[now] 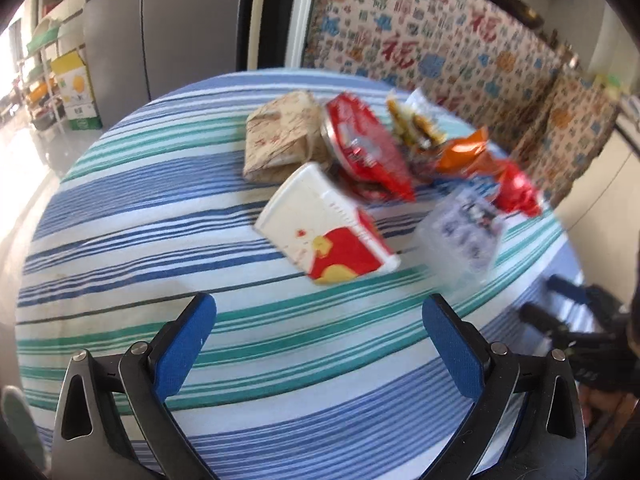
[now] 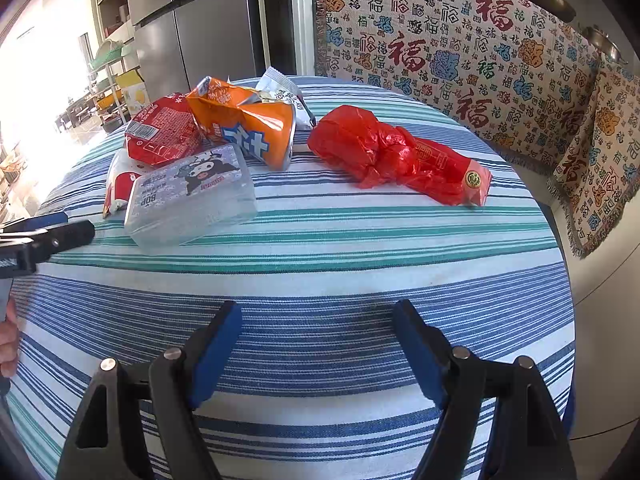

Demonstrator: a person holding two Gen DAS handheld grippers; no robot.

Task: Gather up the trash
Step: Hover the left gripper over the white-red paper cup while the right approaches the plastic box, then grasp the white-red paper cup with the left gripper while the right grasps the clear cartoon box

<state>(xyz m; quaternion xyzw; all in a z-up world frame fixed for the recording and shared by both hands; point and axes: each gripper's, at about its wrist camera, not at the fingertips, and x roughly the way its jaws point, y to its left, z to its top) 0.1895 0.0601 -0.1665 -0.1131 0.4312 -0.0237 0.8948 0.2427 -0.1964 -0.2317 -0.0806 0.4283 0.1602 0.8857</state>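
A heap of trash lies on the round table with a striped cloth (image 1: 120, 240) (image 2: 360, 248). In the left wrist view, a tipped white and red paper cup (image 1: 324, 224) lies nearest, with a brown paper bag (image 1: 280, 136) and a red wrapper (image 1: 364, 148) behind it. My left gripper (image 1: 318, 308) hovers open and empty just short of the cup. In the right wrist view, a clear plastic box (image 2: 192, 196), an orange snack bag (image 2: 244, 120) and a crumpled red plastic bag (image 2: 400, 156) lie ahead. My right gripper (image 2: 318, 312) is open and empty over the near cloth.
A patterned throw (image 2: 460, 48) covers the seat behind and to the right of the table. A steel fridge (image 2: 200, 28) stands at the back left, with shelves and a yellow carton (image 1: 76, 88) beside it. A hand (image 2: 8, 340) shows at the left edge.
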